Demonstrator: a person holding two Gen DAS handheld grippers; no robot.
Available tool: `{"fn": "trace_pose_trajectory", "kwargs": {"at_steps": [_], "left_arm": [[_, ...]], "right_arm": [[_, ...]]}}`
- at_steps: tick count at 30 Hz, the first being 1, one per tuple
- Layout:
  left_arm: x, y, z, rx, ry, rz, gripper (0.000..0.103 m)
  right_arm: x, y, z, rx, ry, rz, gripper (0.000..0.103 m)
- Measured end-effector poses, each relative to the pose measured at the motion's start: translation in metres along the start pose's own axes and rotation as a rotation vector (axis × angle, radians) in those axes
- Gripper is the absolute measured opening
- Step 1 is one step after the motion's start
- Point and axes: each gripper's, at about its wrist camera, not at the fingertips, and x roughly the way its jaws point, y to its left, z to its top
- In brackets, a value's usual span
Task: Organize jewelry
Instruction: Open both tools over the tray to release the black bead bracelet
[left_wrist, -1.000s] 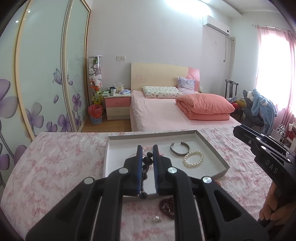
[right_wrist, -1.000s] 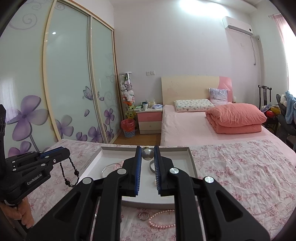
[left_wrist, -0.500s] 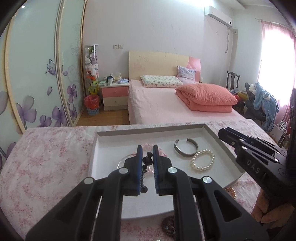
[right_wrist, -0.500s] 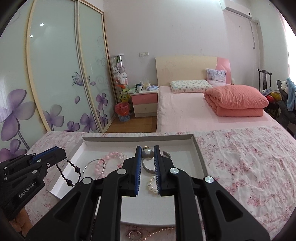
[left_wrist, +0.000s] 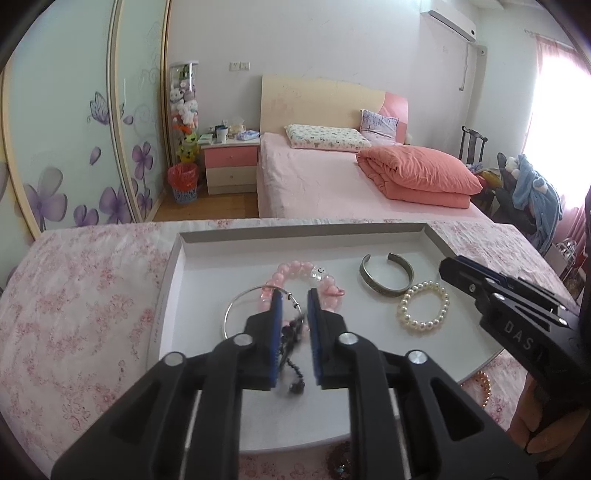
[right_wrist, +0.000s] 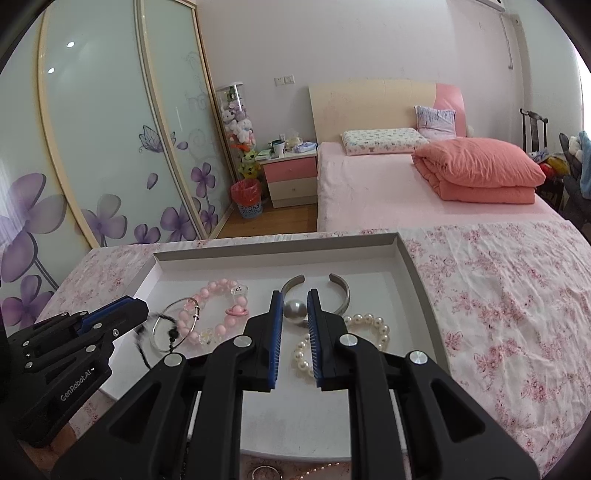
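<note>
Both grippers lowered over tray (left_wrist: 177, 266), left gripper (left_wrist: 293, 306) jaws opening, releasing black bead strand (left_wrist: 291, 332), right gripper (right_wrist: 294, 308) jaws loosening around silver ball (right_wrist: 294, 312)

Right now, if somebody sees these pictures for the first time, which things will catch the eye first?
Probably the white tray on the floral cloth, holding a pink bead bracelet, a metal cuff and a pearl bracelet. Above it, the left gripper is opening around a dark bead strand, while the right gripper, also opening, has a silver ball between its jaws.
</note>
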Motion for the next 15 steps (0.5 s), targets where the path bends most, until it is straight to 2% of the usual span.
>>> {"fn": "trace_pose_trajectory", "kwargs": {"at_steps": [2,7,15], "left_arm": [[0.0,0.006,0.001,-0.034,0.006,-0.011,0.029],[-0.003,0.018,0.002,-0.085,0.014,-0.029,0.031],[-0.025,0.02,-0.005,-0.077,0.003,-0.01,0.034]], "right_arm": [[0.0,-0.005,0.0,0.018,0.002,0.003,0.03],[-0.004,-0.011,0.001,0.036,-0.007,-0.003,0.031],[-0.022,-0.018,-0.004,0.034,-0.016,-0.013,0.031]]}}
